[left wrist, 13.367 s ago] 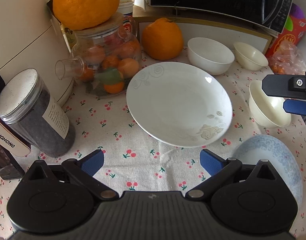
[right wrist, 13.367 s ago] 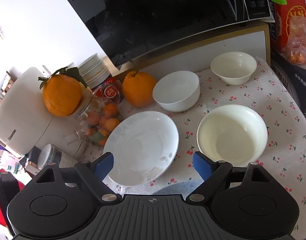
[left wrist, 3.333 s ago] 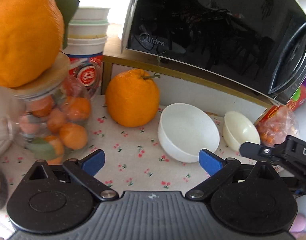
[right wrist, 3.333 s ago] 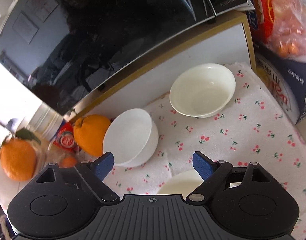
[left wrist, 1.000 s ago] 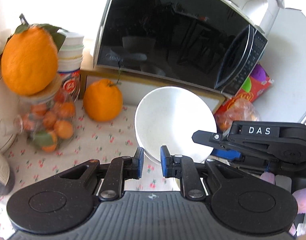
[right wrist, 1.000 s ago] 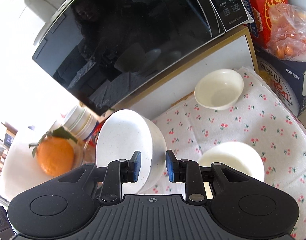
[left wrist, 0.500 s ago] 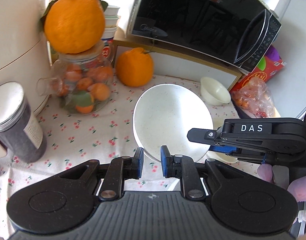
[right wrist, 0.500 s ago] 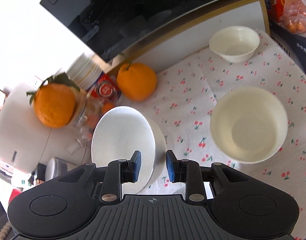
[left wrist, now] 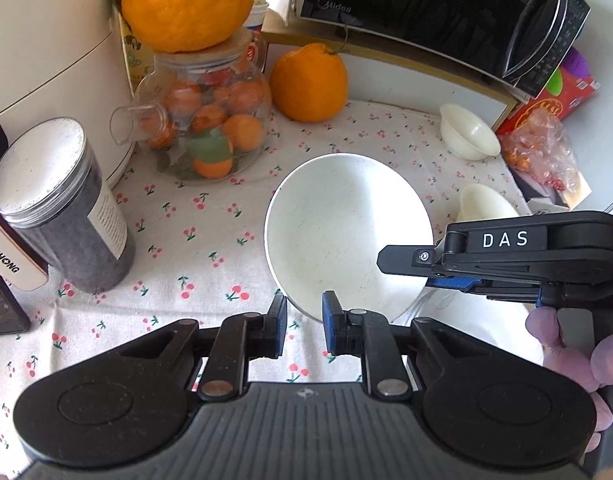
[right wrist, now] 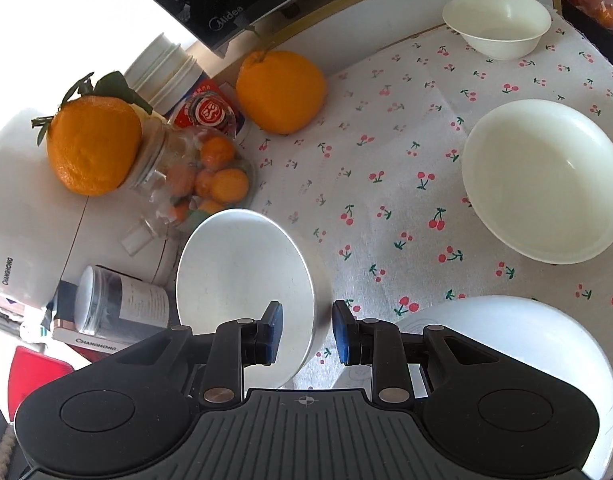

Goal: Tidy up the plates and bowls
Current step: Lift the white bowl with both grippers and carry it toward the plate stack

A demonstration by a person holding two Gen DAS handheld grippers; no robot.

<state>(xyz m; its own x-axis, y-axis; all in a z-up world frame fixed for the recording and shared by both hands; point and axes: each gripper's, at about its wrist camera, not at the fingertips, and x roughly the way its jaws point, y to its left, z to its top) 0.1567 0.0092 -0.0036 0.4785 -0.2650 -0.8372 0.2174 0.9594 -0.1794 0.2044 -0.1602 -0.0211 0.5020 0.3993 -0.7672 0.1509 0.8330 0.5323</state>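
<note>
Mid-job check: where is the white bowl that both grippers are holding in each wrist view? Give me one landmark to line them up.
Left wrist view: white bowl at centre, just above the left gripper.
Right wrist view: white bowl at lower centre-left, its wall between the right gripper fingers.
Shared landmark: the loose orange below the microwave.

White bowl is gripped at near rim by left gripper & at right rim by right gripper, tilted above cherry-print cloth.

white plate: my right hand-held gripper's body covers its near part
cream bowl: half hidden behind my held white bowl
</note>
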